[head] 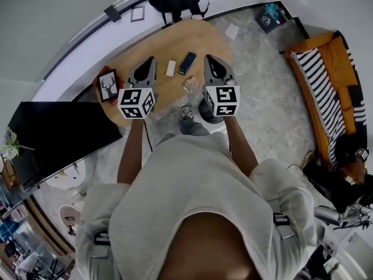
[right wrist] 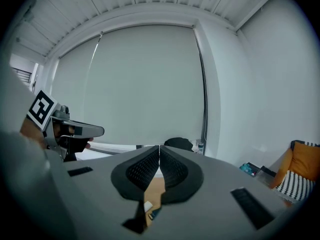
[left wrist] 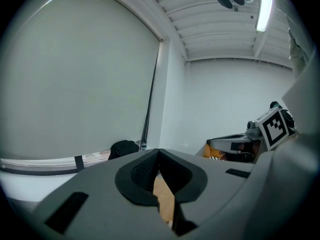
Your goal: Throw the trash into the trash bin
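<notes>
Trash, a small crumpled clear scrap (head: 190, 85), was seen lying at the near edge of the wooden surface (head: 198, 37), in the gap between the two grippers. It was placed ahead of and below the fingers, which were held above the surface and pointed a little downward. The right gripper (head: 211, 59) was judged the nearer, the scrap lying just inward of its body, while the left gripper (head: 150, 60) was set further off across the gap. No long axis could be made out in so small and bunched a thing.

The left fingers (left wrist: 142, 171) were found clenched tip to tip with nothing caught between them, and the right fingers (right wrist: 172, 171) were likewise pressed together and empty.

A dark round vessel (head: 205, 111), taken to be the trash bin, was partly hidden on the floor under the right gripper's marker cube, nearer the person than the scrap.

No brand or legible writing was found. Only the black-and-white square markers on the cubes and a deer silhouette in a red picture frame (head: 107, 85) could be read as print. A dark phone (head: 187, 62) and a small white box (head: 171, 68) bore nothing legible.
</notes>
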The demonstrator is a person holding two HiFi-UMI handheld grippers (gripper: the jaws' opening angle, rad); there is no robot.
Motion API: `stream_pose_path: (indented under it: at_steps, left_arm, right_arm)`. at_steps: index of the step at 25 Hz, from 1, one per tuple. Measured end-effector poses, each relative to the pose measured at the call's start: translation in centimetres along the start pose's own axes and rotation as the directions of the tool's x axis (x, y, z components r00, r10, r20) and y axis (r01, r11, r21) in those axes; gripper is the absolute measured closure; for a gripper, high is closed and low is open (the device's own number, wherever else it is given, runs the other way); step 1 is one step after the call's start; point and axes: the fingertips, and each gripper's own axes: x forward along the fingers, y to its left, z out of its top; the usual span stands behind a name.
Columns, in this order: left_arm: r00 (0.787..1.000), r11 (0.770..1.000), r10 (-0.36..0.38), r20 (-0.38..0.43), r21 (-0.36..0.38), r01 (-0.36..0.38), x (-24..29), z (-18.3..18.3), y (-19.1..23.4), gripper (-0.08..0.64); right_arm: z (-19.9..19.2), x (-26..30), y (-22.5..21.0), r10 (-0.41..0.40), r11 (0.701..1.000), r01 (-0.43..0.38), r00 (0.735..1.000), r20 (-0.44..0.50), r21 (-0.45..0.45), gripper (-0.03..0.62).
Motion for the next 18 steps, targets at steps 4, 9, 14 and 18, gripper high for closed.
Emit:
stream_pose_path:
  at_steps: [4, 9, 14, 18]
  left_arm:
    - [1.000, 1.000, -0.002, -0.029, 0.000, 0.002, 2.2, -0.5, 0.3, 0.543]
    - [0.997, 1.000, -0.011, -0.078, -0.020, 0.009, 3.9, -2.1, 0.7, 0.543]
    - [0.992, 0.999, -0.024, -0.122, -0.048, 0.018, 5.1, -4.5, 2.1, 0.543]
    - [0.987, 0.997, -0.054, -0.152, -0.068, 0.044, 6.4, -6.5, 3.8, 0.543]
  right_arm:
    - [-0.4, 2.0, -1.3, 0.009, 1.000, -0.009, 1.000, -0.015, 0.008, 0.565]
    - [-2.2, 3.6, -2.2, 0.011, 1.000, -0.009, 0.998, -0.066, 0.030, 0.563]
    - [-4.6, 5.3, -2.0, 0.015, 0.999, -0.010, 0.992, -0.127, 0.038, 0.564]
    - [-6.4, 7.2, -1.4, -0.003, 0.999, 0.010, 0.985, -0.172, 0.041, 0.565]
